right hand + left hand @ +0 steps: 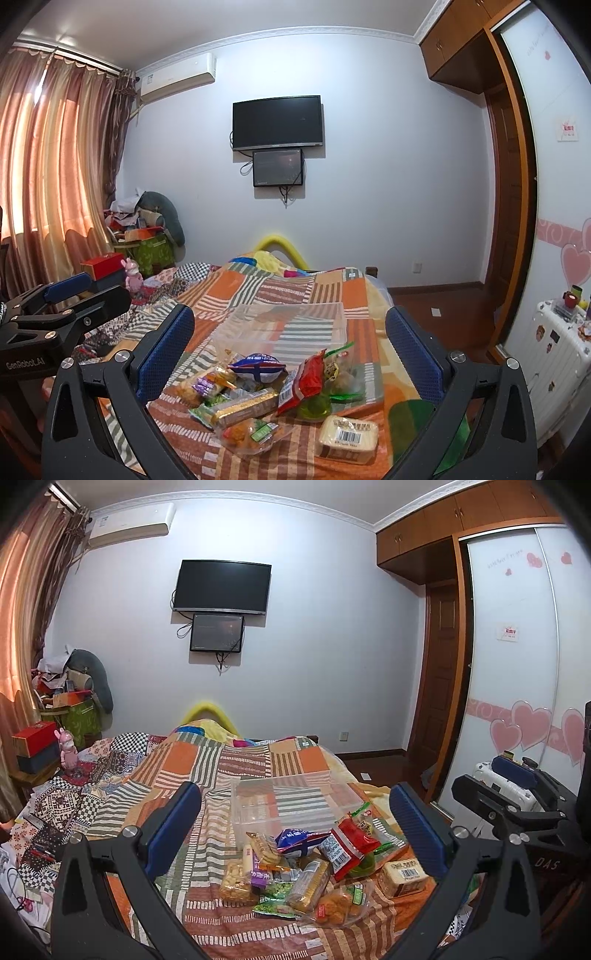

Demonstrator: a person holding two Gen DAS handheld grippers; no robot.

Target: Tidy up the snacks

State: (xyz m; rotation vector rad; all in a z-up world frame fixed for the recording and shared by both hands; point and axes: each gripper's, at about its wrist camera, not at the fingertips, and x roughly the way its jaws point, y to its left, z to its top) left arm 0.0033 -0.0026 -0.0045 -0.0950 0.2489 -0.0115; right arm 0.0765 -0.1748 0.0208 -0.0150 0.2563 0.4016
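A pile of wrapped snacks [306, 871] lies on the striped patchwork bedspread [236, 768]; it also shows in the right wrist view [280, 395]. It includes a red packet [351, 842], a blue-white bag [299, 842] and a pale barcoded cake pack [402, 877]. A clear plastic bin [291, 805] sits just behind the pile and looks empty. My left gripper [295, 830] is open, held above the pile. My right gripper [291, 350] is open, also above the pile, holding nothing. The right gripper shows at the right of the left view [517, 794].
A wardrobe with heart-patterned sliding doors [517, 664] and a white suitcase [554, 350] stand to the right of the bed. A cluttered bedside stand [40, 746] and curtains [48, 166] are on the left. A TV [221, 587] hangs on the far wall.
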